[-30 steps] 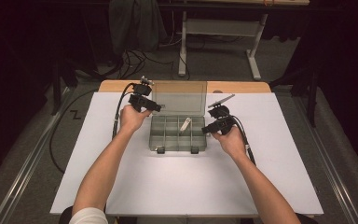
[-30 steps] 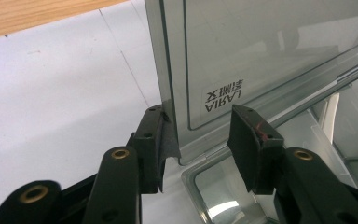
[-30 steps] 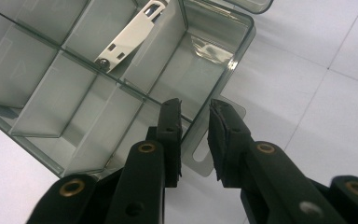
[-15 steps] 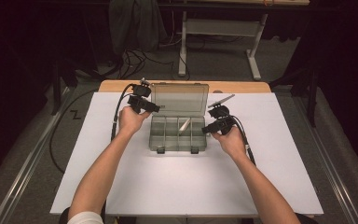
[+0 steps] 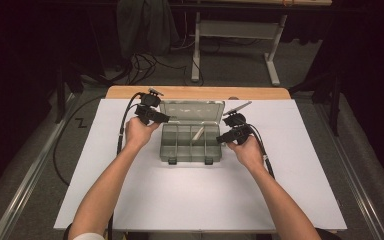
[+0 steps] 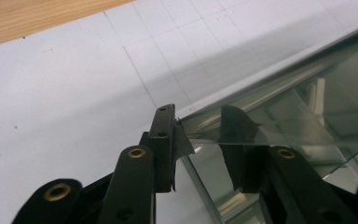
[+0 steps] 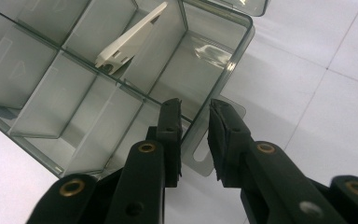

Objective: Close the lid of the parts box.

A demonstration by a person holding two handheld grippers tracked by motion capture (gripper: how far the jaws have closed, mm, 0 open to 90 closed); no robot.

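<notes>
I am working on the box (image 5: 192,137), which is sitting mid-table on the white sheet (image 5: 205,200). My left gripper (image 6: 200,154) has just been closing at the lid (image 5: 192,109), its jaws straddling the lid's left corner without yet pinching it. My right gripper (image 7: 194,140) is clamping the box's right wall. A white piece (image 7: 130,39) is leaning inside a far compartment.

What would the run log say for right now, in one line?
left gripper: jaws just been closing, lid corner between them | right gripper: jaws astride box wall | white piece: in a compartment
</notes>
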